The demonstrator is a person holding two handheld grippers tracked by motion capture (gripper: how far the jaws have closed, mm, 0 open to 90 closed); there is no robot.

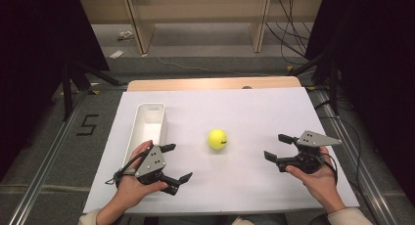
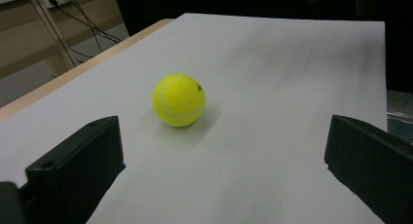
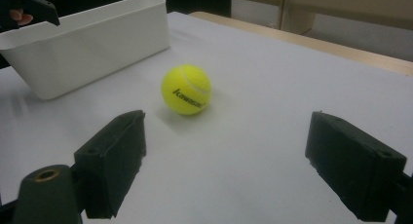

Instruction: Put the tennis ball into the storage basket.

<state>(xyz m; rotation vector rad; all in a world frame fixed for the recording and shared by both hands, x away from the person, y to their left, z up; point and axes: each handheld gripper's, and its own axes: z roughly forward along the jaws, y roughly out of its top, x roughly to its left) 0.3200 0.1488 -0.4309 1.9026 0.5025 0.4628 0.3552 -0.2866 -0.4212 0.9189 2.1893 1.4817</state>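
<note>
Tennis ball on counter: light, fuzzy, springy, rolls easily; grip across widest middle. Left claw wide, empty. Right claw wide, empty.

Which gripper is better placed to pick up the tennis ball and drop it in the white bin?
Left, probably. The left gripper is open beside the white bin, with the tennis ball just ahead of it. The right gripper, also open, would have to carry the ball farther across to the bin.
</note>
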